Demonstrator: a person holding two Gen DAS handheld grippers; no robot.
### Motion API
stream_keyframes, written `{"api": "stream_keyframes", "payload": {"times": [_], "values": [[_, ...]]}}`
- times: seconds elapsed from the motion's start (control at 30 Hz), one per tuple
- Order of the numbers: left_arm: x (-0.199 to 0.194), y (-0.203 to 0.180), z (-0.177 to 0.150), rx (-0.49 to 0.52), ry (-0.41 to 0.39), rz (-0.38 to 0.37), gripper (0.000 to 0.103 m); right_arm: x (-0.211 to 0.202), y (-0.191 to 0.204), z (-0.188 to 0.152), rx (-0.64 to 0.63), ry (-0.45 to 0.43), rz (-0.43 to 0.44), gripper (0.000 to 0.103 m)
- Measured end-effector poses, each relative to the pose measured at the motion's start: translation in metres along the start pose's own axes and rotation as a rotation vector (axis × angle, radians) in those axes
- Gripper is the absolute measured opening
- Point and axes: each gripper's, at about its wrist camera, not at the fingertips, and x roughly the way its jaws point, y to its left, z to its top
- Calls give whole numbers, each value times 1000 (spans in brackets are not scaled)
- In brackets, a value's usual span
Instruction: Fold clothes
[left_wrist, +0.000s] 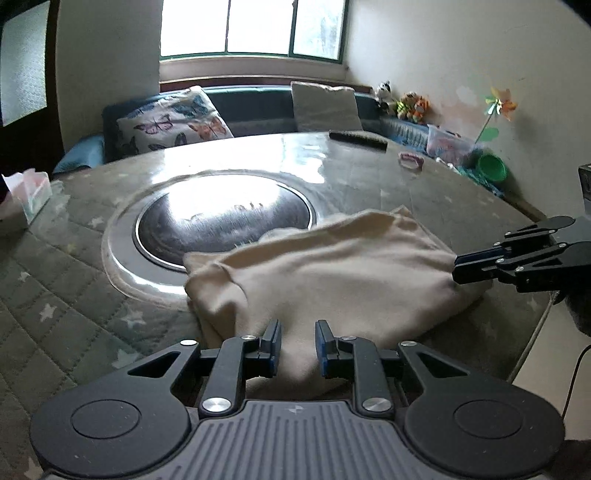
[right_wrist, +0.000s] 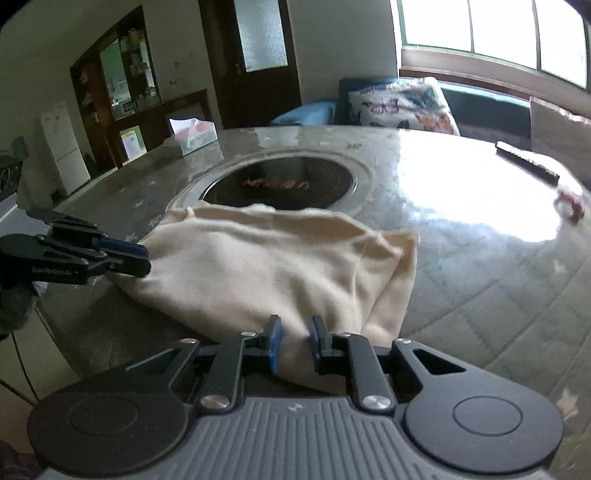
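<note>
both jaws narrow — clamped on cream garment (left_wrist: 332, 266) edge.

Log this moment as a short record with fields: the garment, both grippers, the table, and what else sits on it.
garment: cream cloth, folded, lying on the table's near edge
left gripper: shut on the cloth's near edge
right gripper: shut on the cloth's near edge
table: round, quilted star-print cover, dark round inset at centre
other items: tissue box, black remote, small pink item
</note>
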Motion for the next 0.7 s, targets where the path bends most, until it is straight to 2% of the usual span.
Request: {"api": "stream_keyframes", "payload": {"times": [0.1, 0.17, 0.27, 0.37, 0.53, 0.7], "values": [[4, 9, -3, -24, 13, 19, 23, 3, -3, 3, 15, -17, -1, 19], [4, 17, -7, -56, 22, 8, 23, 11, -8, 1, 33, 7, -1, 19], [-2, 23, -6, -83, 10, -3, 23, 13, -14, -1, 59, 19, 11, 19], [-3, 30, 0, -117, -9, 20, 23, 8, -15, 4, 55, 11, 9, 19], [5, 55, 4, -256, -1, 44, 23, 12, -13, 6, 42, 12, 12, 19], [14, 71, 6, -338, 3, 5, 23, 15, -13, 2, 38, 20, 9, 20]]}}
